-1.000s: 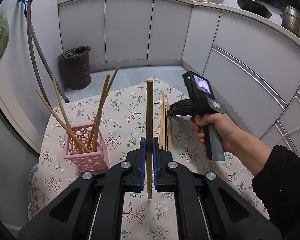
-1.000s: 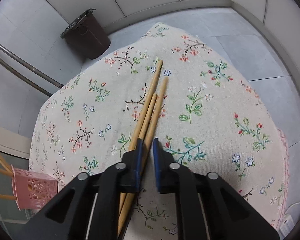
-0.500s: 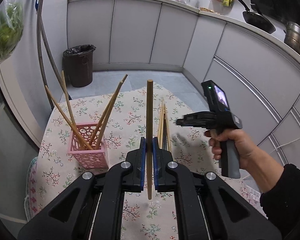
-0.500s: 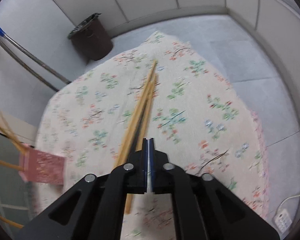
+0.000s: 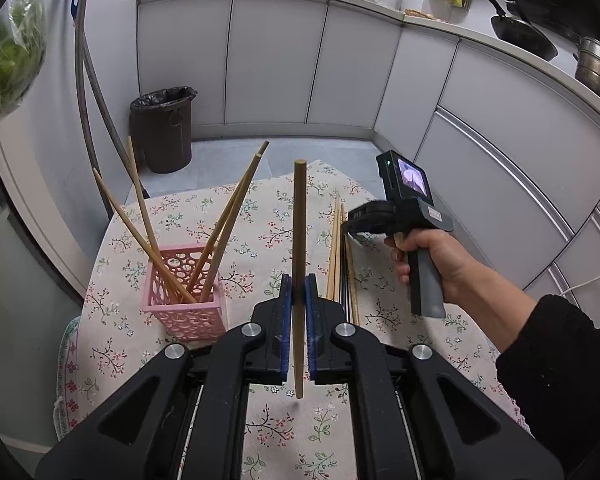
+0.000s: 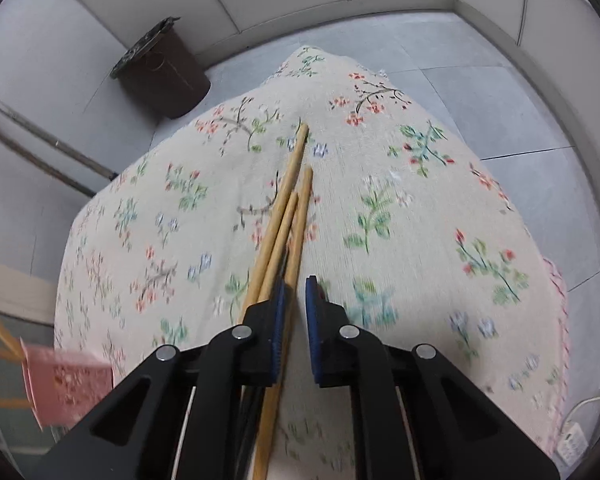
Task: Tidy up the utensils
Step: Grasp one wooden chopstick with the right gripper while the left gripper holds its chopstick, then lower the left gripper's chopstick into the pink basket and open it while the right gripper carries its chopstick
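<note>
My left gripper [image 5: 299, 280] is shut on one wooden chopstick [image 5: 299, 220], held upright above the floral tablecloth. To its left a pink perforated basket [image 5: 184, 304] holds several chopsticks leaning outward. A bundle of wooden and dark chopsticks [image 5: 338, 256] lies on the cloth to the right. A hand holds my right gripper [image 5: 350, 220] tip-down over that bundle. In the right wrist view the right gripper [image 6: 297, 284] shows a narrow gap, its jaws closing. The loose chopsticks [image 6: 288, 184] run under its left pad, and nothing is pinched. The basket [image 6: 68, 384] is at the lower left.
The floral tablecloth [image 5: 260, 216] ends close behind the bundle and drops to a tiled floor. A dark bin [image 5: 162, 128] stands by the grey cabinets. Two poles [image 5: 88, 120] lean on the left wall. A sleeve [image 5: 560, 360] fills the right foreground.
My right gripper lifted off the bundle with its jaws pressed together, then came back down over it with a narrow gap. The left gripper keeps hold of its chopstick.
</note>
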